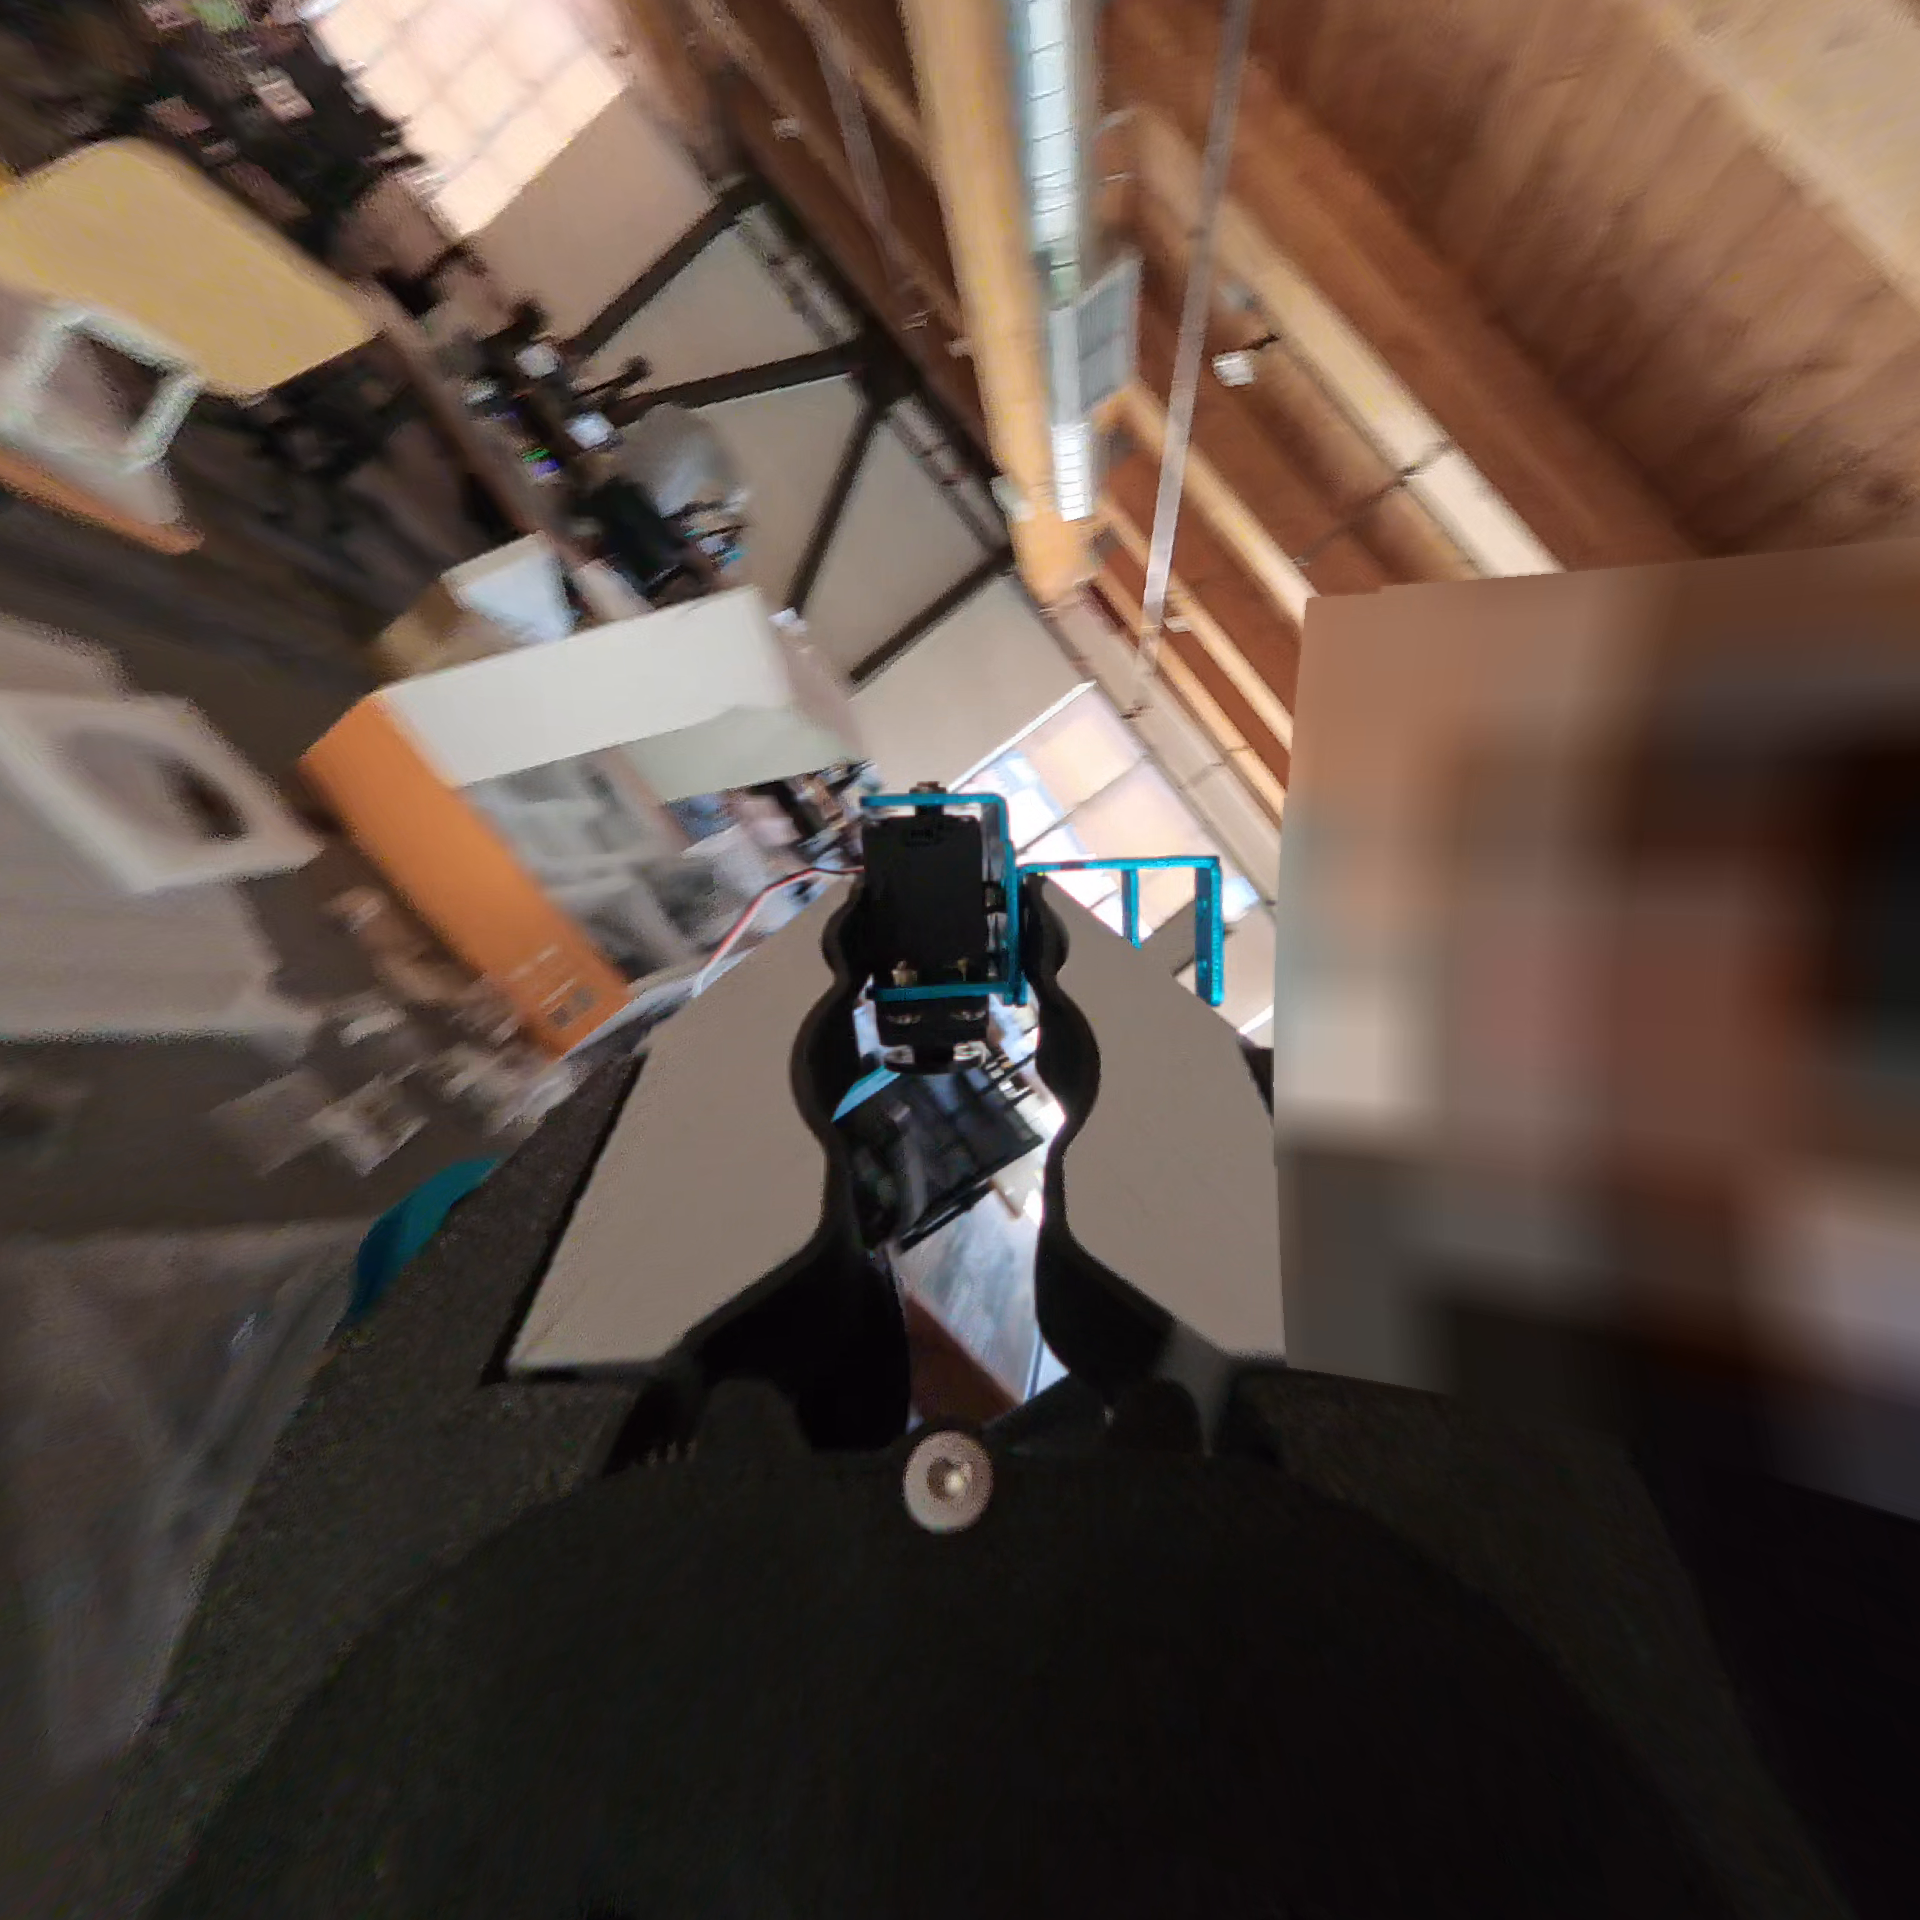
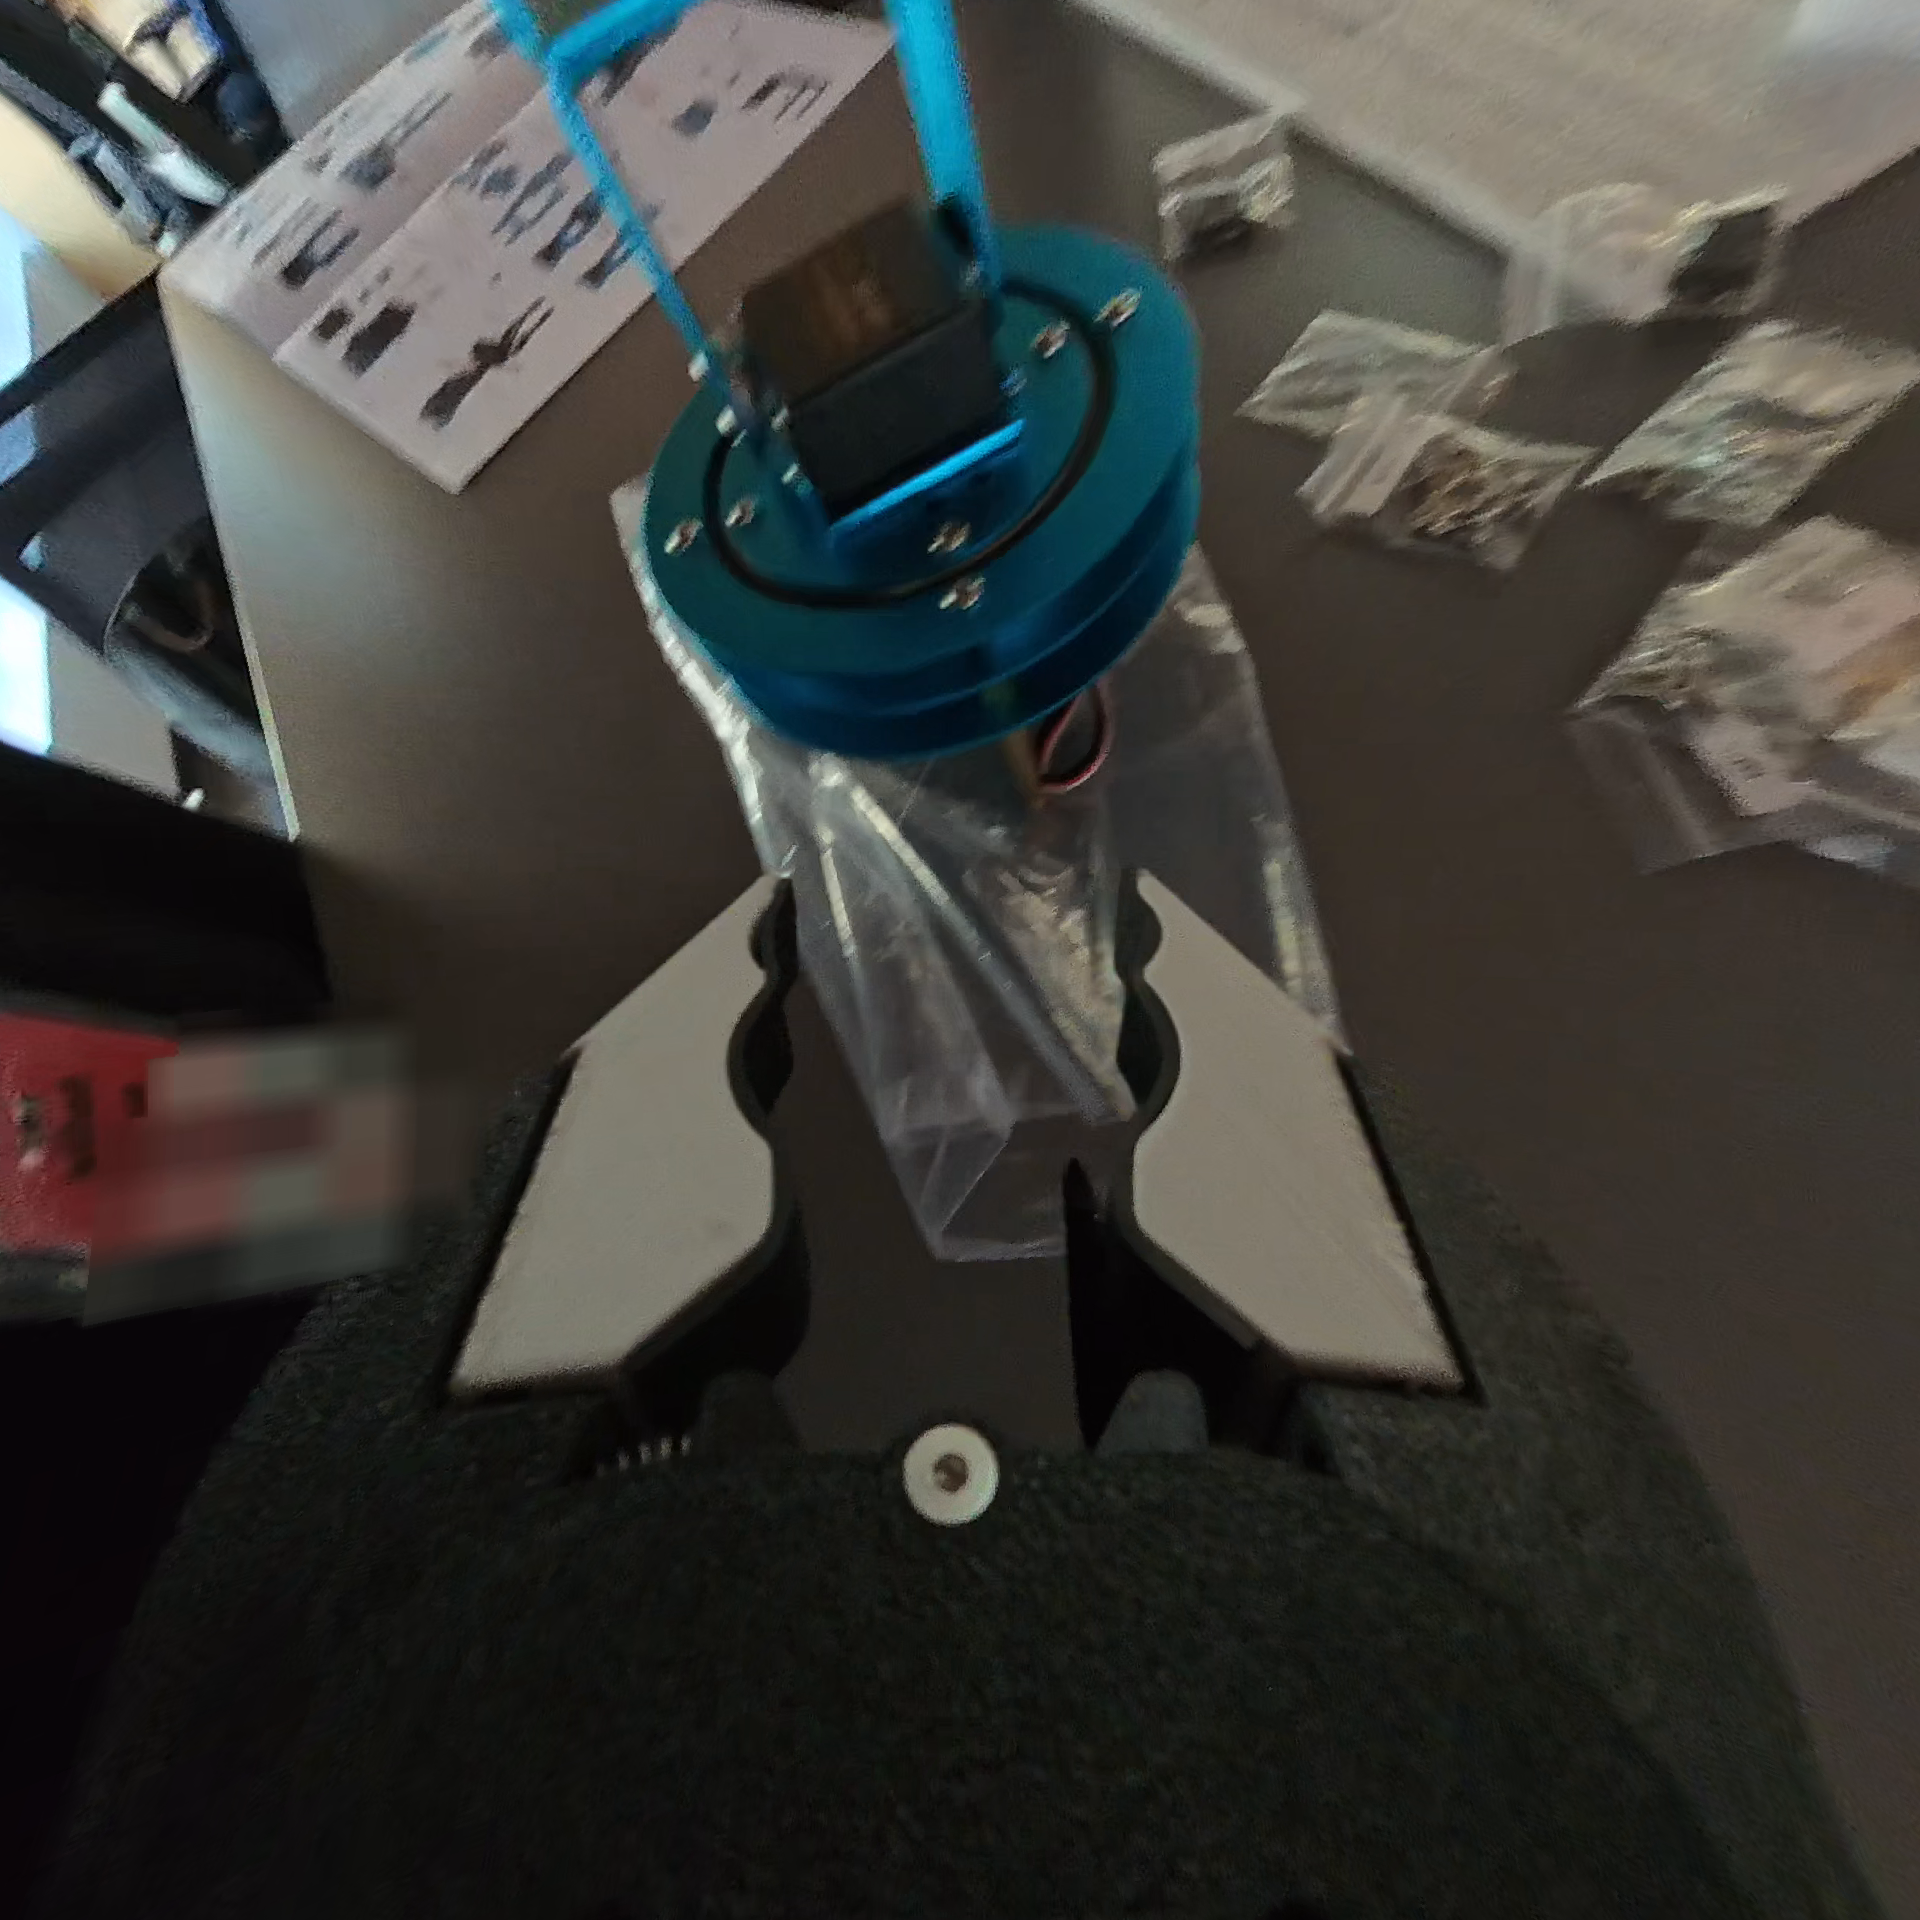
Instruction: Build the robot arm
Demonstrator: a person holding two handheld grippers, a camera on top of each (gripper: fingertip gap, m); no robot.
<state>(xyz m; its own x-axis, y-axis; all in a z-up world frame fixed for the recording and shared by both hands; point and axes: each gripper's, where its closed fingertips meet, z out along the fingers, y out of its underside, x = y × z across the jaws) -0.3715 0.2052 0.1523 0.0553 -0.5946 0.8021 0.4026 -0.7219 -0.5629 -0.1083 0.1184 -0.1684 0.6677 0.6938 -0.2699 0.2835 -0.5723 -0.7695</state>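
Grey table (image 2: 436, 665) under right gripper, well below it. Printed sheet (image 2: 499, 249) at table's far left; small clear packets of hardware (image 2: 1455, 447) scattered at right. Clear plastic bag (image 2: 987, 935) lies between right gripper (image 2: 956, 925) fingers, jaws spread wide, nothing clamped. Blue round base (image 2: 914, 582) with black servo (image 2: 862, 395) and blue bracket arms above bag, blurred. Left gripper (image 1: 940, 925) raised toward wooden ceiling (image 1: 1455, 312), fingertips closed on black servo in blue bracket (image 1: 935, 904).
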